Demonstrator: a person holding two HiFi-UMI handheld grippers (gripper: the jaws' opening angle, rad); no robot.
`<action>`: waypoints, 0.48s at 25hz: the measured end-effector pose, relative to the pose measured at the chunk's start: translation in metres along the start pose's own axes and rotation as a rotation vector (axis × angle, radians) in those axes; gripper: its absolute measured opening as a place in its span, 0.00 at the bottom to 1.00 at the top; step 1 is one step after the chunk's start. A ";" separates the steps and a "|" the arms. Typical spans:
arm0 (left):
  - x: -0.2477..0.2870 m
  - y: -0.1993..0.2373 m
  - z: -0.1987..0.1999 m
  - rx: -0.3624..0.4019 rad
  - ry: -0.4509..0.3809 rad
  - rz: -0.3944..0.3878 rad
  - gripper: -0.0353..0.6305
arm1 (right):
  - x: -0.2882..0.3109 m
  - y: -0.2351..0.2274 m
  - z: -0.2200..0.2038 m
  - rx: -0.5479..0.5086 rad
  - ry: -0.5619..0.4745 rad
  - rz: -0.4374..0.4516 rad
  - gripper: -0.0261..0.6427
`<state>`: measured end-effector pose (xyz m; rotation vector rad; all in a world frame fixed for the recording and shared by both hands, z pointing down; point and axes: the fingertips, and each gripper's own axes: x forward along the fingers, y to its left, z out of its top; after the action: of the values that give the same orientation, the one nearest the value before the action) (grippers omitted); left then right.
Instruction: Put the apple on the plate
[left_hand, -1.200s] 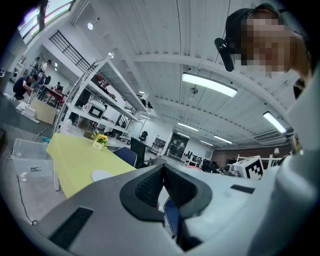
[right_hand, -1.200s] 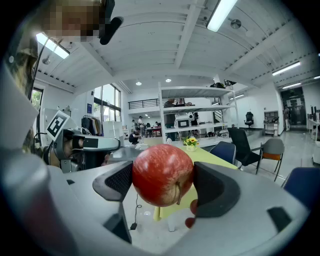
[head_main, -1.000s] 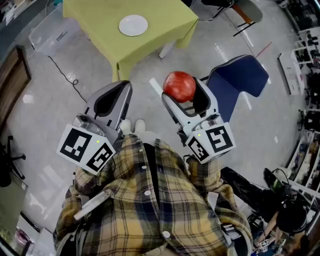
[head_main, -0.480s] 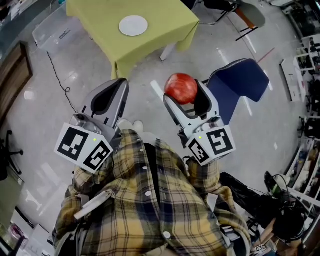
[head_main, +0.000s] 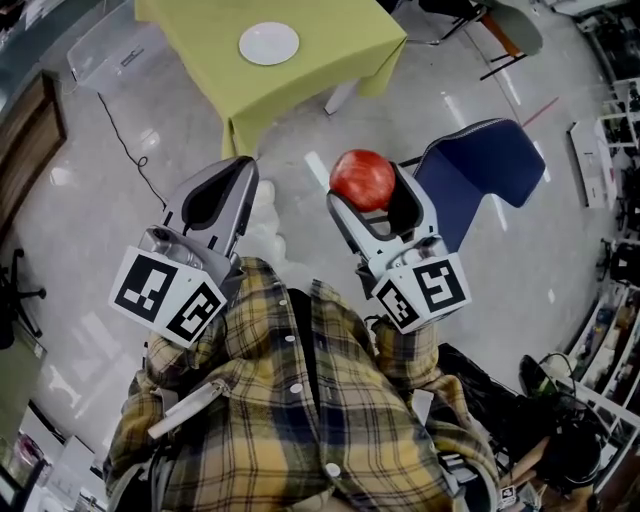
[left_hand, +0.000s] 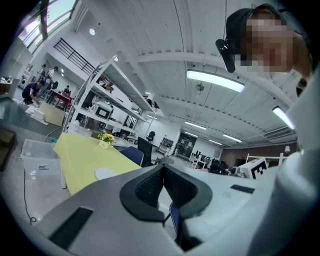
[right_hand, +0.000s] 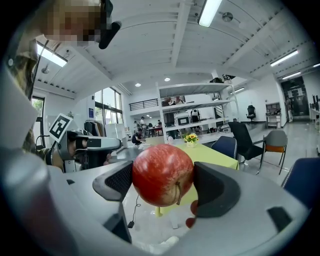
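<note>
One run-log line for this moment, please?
right claw shut on apple | left claw shut, empty | plate empty on table

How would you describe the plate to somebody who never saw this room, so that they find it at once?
Find the yellow-green table, at the top of the head view. The plate lies flat on it. It is round, plain white and empty; nothing else shows on the table there.
</note>
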<state>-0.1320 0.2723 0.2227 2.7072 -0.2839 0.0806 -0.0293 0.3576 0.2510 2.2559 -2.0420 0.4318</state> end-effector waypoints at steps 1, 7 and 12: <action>0.003 0.004 -0.001 -0.002 0.006 -0.002 0.06 | 0.004 -0.002 -0.001 0.002 0.003 -0.002 0.59; 0.038 0.028 0.013 -0.006 0.008 -0.010 0.06 | 0.039 -0.024 0.009 0.014 0.019 -0.007 0.59; 0.073 0.067 0.034 -0.011 -0.001 0.003 0.06 | 0.089 -0.044 0.022 0.002 0.040 0.007 0.59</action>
<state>-0.0742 0.1849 0.2258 2.6958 -0.2874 0.0787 0.0248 0.2715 0.2582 2.2239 -2.0317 0.4761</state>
